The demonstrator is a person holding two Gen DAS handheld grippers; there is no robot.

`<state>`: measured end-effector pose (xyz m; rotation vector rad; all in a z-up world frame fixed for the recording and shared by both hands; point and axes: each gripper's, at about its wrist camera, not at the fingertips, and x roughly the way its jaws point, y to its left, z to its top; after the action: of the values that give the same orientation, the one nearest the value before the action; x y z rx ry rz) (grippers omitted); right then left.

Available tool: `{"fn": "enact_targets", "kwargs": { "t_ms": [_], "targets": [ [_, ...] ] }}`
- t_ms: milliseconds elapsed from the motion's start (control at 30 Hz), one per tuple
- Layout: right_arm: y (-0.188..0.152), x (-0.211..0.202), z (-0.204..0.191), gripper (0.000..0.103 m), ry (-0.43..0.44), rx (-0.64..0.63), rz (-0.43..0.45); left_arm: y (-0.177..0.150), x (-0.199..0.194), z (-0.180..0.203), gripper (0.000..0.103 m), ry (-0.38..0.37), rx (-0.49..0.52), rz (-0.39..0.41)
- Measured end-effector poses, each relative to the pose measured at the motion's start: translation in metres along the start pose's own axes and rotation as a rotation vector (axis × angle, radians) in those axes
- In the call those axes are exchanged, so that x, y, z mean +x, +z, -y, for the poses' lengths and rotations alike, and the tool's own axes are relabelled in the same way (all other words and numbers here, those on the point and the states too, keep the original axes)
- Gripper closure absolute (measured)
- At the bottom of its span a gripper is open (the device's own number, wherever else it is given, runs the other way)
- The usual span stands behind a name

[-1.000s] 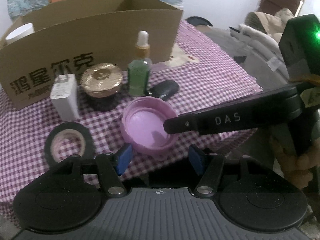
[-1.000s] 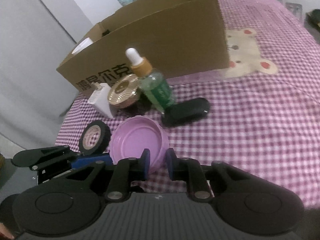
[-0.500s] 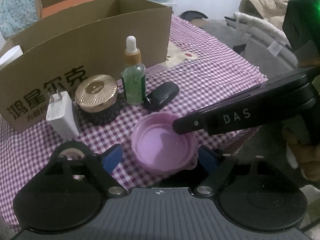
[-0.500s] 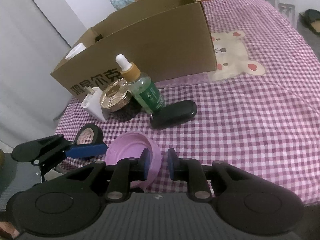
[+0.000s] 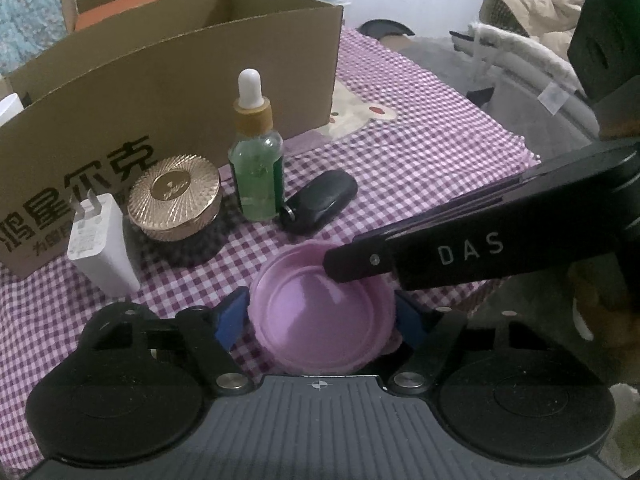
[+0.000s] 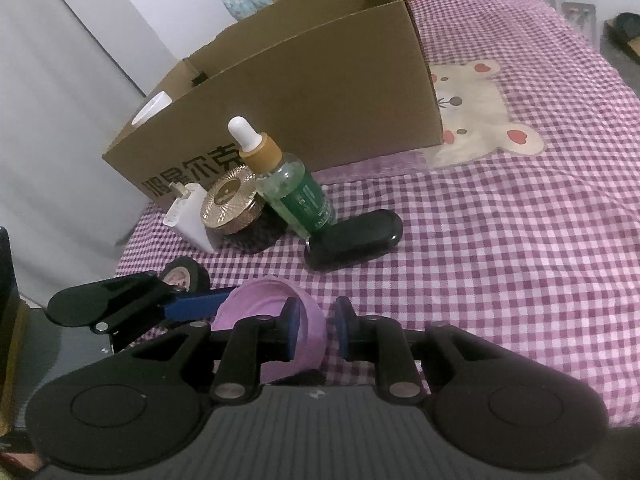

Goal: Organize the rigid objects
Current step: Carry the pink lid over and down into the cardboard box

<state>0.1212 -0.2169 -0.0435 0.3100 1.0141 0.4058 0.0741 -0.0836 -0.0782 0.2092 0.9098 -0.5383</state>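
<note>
A purple plastic lid (image 5: 324, 312) is held above the checked cloth at the table's near edge. My right gripper (image 6: 316, 328) is shut on its rim (image 6: 308, 320); its finger (image 5: 360, 264) reaches over the lid in the left wrist view. My left gripper (image 5: 320, 316) is open, its blue pads on either side of the lid, close to it. Behind stand a green dropper bottle (image 5: 256, 160), a gold-lidded jar (image 5: 176, 196), a white charger (image 5: 100, 244), a black key fob (image 5: 320, 200) and a cardboard box (image 5: 168, 64).
A roll of black tape (image 6: 184, 276) lies at the cloth's left edge, beside my left gripper's finger (image 6: 120, 304). The checked cloth (image 6: 500, 240) stretches right with a bear patch (image 6: 480, 112). A coat on a chair (image 5: 520, 28) stands past the table.
The lid has been lifted and drawn back toward the table's near edge. My left gripper has come around it, pads now on either side. The tape roll has left the left wrist view.
</note>
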Motion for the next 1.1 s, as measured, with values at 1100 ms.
{"fn": "enact_targets", "kwargs": {
  "t_ms": [1100],
  "targets": [
    [0.107,-0.076,-0.1,0.083,0.14,-0.29,0.208,0.077,-0.133,-0.029,0.028,0.214,0.055,0.346]
  ]
}}
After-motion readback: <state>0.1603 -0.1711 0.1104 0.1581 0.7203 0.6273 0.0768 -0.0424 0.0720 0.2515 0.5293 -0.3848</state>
